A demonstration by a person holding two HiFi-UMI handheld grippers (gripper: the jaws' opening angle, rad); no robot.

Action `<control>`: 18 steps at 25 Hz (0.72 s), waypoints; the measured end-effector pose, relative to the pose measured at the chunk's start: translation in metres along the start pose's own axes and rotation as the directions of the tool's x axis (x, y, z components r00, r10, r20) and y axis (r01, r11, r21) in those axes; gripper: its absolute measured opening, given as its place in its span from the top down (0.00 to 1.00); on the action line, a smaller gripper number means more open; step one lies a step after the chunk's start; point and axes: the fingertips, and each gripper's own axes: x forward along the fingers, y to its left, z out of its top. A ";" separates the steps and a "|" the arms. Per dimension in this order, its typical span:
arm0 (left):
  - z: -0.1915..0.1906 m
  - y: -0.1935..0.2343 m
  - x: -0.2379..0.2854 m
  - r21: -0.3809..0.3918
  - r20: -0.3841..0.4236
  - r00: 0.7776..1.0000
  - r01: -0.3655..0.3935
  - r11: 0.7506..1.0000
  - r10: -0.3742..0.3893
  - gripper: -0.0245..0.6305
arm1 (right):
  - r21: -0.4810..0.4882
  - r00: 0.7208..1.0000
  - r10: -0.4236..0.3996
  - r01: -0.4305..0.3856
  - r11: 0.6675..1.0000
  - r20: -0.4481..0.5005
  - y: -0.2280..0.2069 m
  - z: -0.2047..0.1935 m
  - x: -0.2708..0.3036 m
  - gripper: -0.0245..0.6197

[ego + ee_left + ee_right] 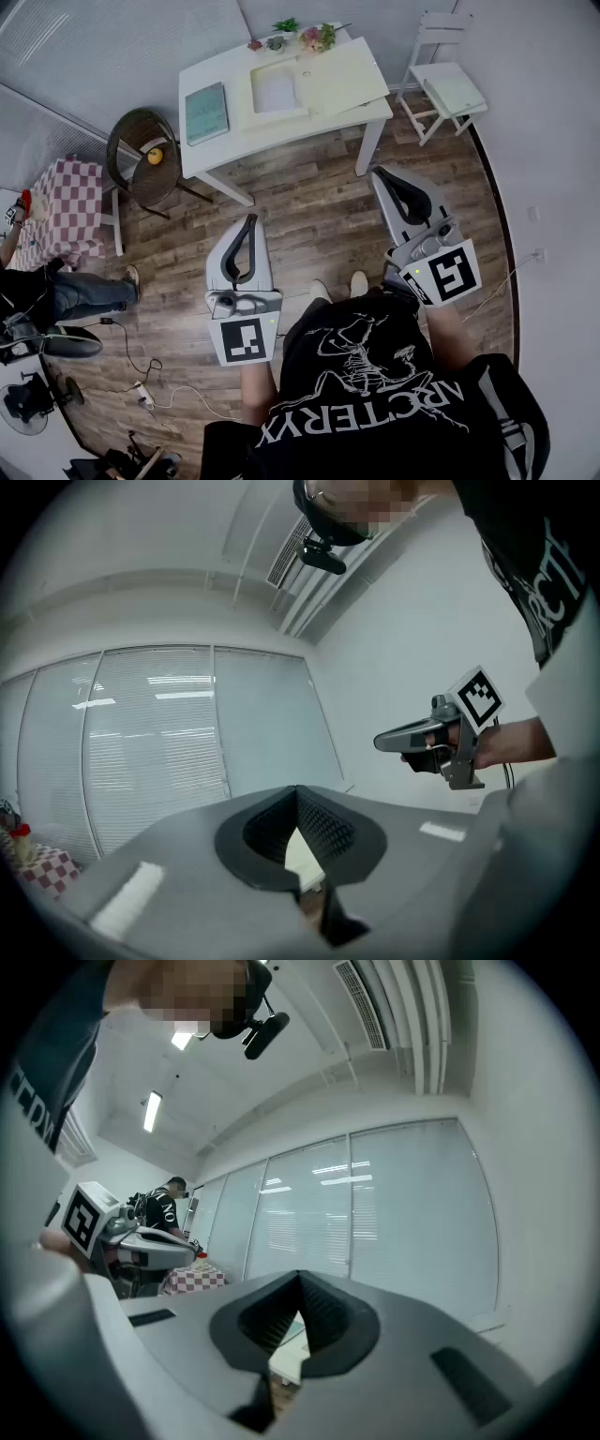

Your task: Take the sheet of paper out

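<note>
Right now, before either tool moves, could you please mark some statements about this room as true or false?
1. A teal book lies on the white table. True.
2. The right tool grips the sheet of paper. False: it is shut on nothing, well short of the table.
3. A yellow object sits on the round wicker chair. True.
4. The white chair stands left of the table. False: it stands to its right.
5. The left tool is wide open. False: its jaws are together, empty.
</note>
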 end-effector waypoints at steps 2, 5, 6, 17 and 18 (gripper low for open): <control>-0.001 -0.003 -0.001 -0.002 -0.002 1.000 0.000 1.000 0.000 0.95 | 0.000 1.000 0.002 -0.002 1.000 -0.002 0.001 -0.001 -0.002 0.94; -0.001 -0.003 0.001 -0.006 0.000 1.000 -0.003 1.000 0.003 0.95 | -0.002 1.000 0.005 -0.005 1.000 -0.002 0.001 -0.001 -0.001 0.94; -0.001 -0.003 0.002 -0.007 0.002 1.000 -0.004 1.000 0.004 0.95 | -0.003 1.000 0.005 -0.005 1.000 -0.002 0.000 -0.001 0.000 0.94; 0.000 -0.004 0.010 -0.002 -0.006 1.000 -0.008 1.000 0.008 0.95 | 0.000 1.000 0.003 -0.003 1.000 0.014 -0.008 0.001 0.004 0.94; 0.000 -0.005 0.012 0.002 -0.009 1.000 -0.007 1.000 0.007 0.95 | -0.001 1.000 0.003 -0.003 1.000 0.014 -0.009 0.001 0.004 0.94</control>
